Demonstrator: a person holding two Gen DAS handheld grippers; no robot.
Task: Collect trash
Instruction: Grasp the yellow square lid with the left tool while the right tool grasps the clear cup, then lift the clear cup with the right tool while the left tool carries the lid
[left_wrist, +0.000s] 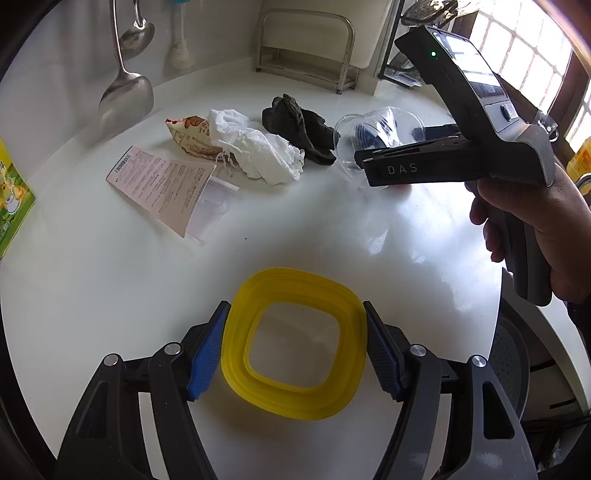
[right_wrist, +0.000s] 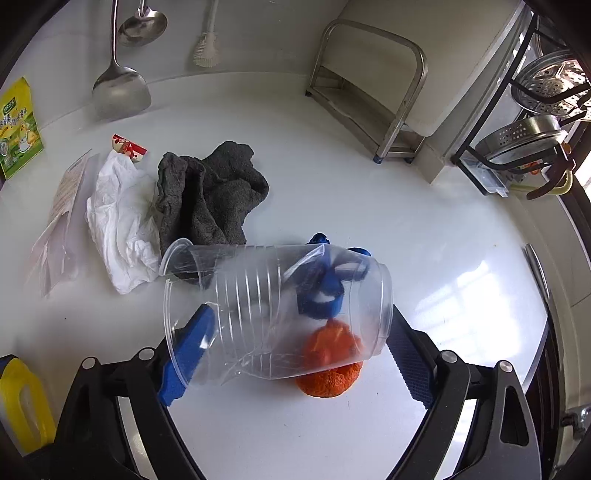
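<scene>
— Right gripper (right_wrist: 301, 314) is seen spread wide over the clear plastic cup (right_wrist: 273, 314), which lies on its side between the two fingers, mouth toward the left finger, base just beside the right one. No squeeze is visible yet.

— How should the pick be made well?

— The cup is thin and ribbed, so it should probably be closed on gently, across the middle of its wall rather than at the rim (a hard pinch is likely to crumple or flick it away). The orange peel (right_wrist: 328, 369) tucked under the base, close to the right finger, is best kept out of the bite. Something blue (right_wrist: 332, 280) is glimpsed through the wall just beyond; what it is cannot be told.

— And the other hand?

— Left gripper (left_wrist: 294, 306) is pinched on the yellow container (left_wrist: 295, 398), its pads pressed against the two opposite sides, the open mouth turned up between the fingers.

— What is shown by one view only?

— The peel is seen only from the right wrist. From the left wrist, the container, the printed leaflet (left_wrist: 159, 184) ahead to the left, and the hand (left_wrist: 535, 229) carrying the right gripper are shown. The white tissue (right_wrist: 118, 229) and grey cloth (right_wrist: 210, 195) ahead are caught by both.
</scene>
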